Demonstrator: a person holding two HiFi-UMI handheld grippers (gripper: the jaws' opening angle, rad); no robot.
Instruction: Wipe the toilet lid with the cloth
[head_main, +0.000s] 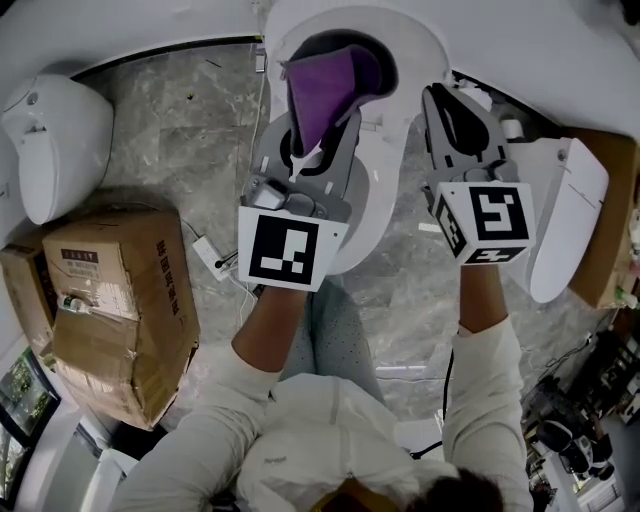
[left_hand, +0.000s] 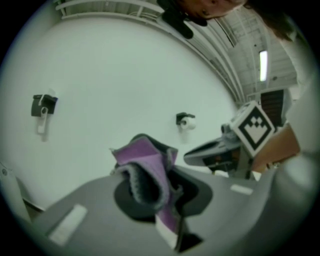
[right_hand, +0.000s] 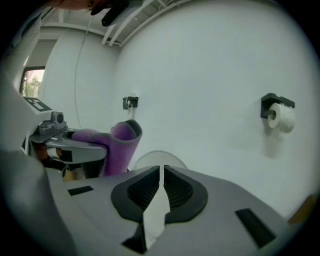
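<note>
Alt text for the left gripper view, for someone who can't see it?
The left gripper is shut on a purple cloth, held before a white wall. The right gripper shows at right; a toilet-roll holder hangs on the wall.

A grey marble-patterned floor (head_main: 180, 110) filled the frame. A white toilet (head_main: 405, 45) stood on it at top centre. A rounded white fixture (head_main: 60, 140) sat at upper left, stacked cardboard boxes (head_main: 120, 300) at lower left, a small white adapter (head_main: 212, 258) with its cable just beside them, and a long white piece (head_main: 570, 220) at right
</note>
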